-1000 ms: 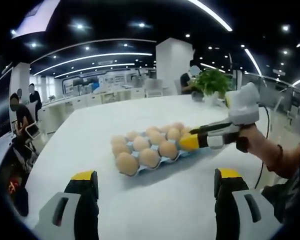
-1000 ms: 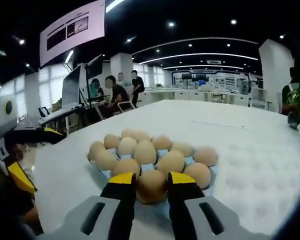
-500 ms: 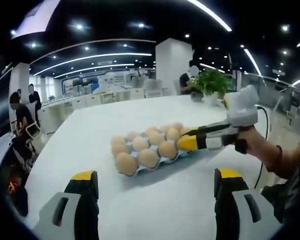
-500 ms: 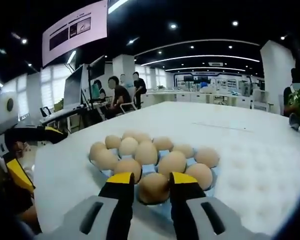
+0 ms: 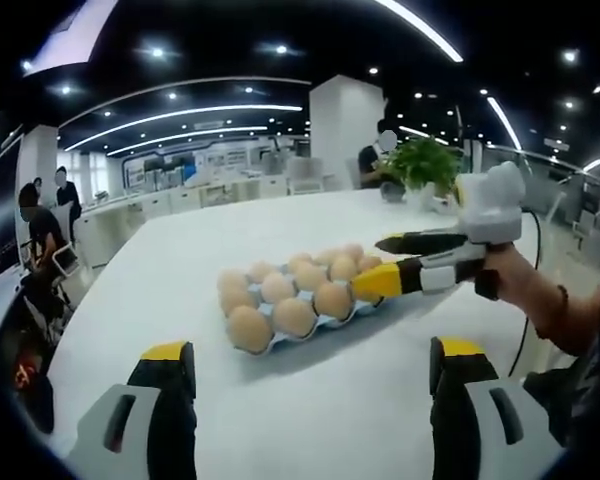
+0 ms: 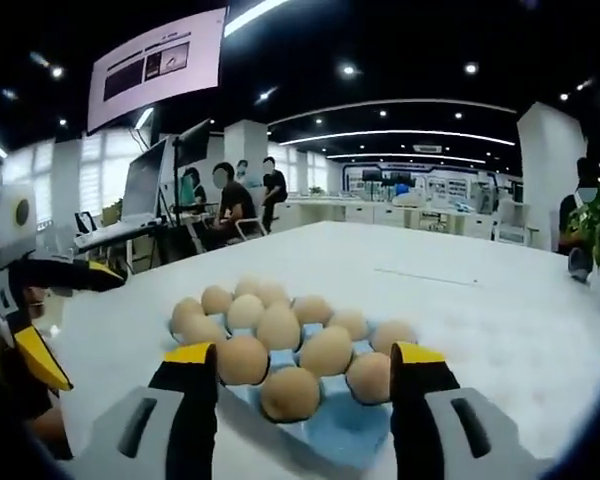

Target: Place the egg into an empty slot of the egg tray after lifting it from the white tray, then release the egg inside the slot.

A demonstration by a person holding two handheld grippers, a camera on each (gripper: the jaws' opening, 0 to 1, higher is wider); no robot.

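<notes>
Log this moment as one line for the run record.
stage: egg released | right gripper: open, egg sits in egg tray slot between its jaws | left gripper: open, holding nothing, short of tray

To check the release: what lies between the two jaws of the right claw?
In the right gripper view, the right claw stands open. Between its jaws lies the near end of the egg tray, with the front egg sitting in its slot, touching neither jaw.
</notes>
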